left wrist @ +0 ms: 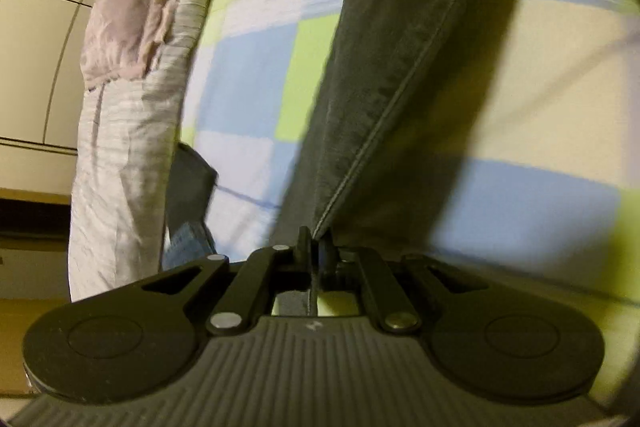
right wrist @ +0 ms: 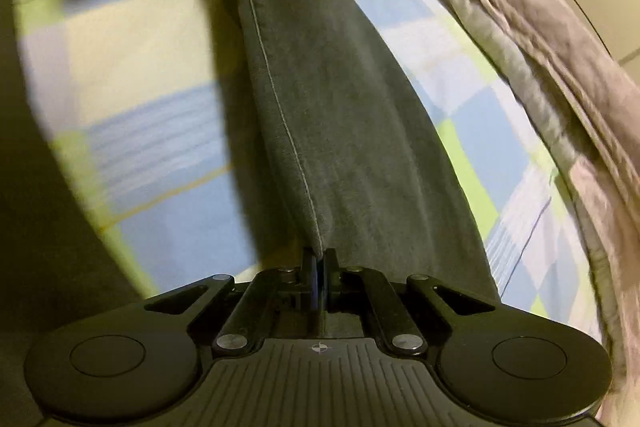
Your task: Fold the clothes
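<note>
- Dark grey garment [left wrist: 400, 67], stitched seam along its length, stretched over the checked bedsheet [left wrist: 248, 75]; appears lifted, casting a shadow on the sheet.
- Left gripper [left wrist: 314, 247]: fingers pinched tight on the seam edge. Right gripper [right wrist: 319, 263]: likewise clamped on the seam edge.
- Handling judgement: soft, limp, medium-weight cloth; not fragile; will sag between grips. Seam edge gives the firmest hold.
- Left view alone shows a pale crumpled quilt [left wrist: 120, 167] hanging at the bed edge, tiled floor [left wrist: 36, 67], and a blue cloth scrap [left wrist: 188, 239].
- Right view shows quilt [right wrist: 540, 47] bordering the sheet [right wrist: 140, 67].
</note>
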Action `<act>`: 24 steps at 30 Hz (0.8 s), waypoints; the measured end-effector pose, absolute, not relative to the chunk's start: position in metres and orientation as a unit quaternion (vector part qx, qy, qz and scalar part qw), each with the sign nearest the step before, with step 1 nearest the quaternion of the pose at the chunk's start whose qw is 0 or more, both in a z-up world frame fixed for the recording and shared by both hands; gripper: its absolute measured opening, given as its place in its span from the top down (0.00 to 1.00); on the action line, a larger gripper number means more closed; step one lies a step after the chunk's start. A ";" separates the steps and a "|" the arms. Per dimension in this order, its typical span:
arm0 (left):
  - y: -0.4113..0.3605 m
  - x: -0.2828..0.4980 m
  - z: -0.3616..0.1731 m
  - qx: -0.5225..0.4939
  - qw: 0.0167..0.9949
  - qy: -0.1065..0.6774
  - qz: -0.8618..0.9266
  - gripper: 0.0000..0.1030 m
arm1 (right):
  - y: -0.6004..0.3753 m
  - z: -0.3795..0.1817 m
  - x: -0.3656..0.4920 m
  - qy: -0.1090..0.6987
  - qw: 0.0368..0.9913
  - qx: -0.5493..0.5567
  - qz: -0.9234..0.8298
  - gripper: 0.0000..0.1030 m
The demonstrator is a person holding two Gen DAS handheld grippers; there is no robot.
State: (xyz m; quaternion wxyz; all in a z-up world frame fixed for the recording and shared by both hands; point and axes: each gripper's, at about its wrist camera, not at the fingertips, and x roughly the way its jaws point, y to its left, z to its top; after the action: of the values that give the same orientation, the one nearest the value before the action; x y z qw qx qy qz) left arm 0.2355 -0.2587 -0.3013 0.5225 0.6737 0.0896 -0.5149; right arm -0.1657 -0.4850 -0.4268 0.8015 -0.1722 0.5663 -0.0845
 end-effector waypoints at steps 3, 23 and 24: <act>-0.232 0.219 -0.321 0.681 0.502 0.132 -0.517 0.97 | -0.462 -0.428 -0.179 0.574 0.797 -0.176 -0.061 1.00; -0.328 0.048 -0.286 0.547 0.545 0.256 -0.582 0.69 | -0.602 -0.360 -0.376 0.519 0.776 0.088 -0.348 0.39; -0.344 0.028 -0.286 0.534 0.543 0.260 -0.594 0.67 | -0.624 -0.359 -0.398 0.507 0.772 0.113 -0.366 0.39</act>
State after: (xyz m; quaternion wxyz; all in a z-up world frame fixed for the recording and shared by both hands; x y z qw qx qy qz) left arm 0.0281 -0.3440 -0.2855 0.5425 0.5336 0.2600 -0.5945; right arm -0.3978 -0.6243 -0.3594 0.7721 0.1133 0.5069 -0.3662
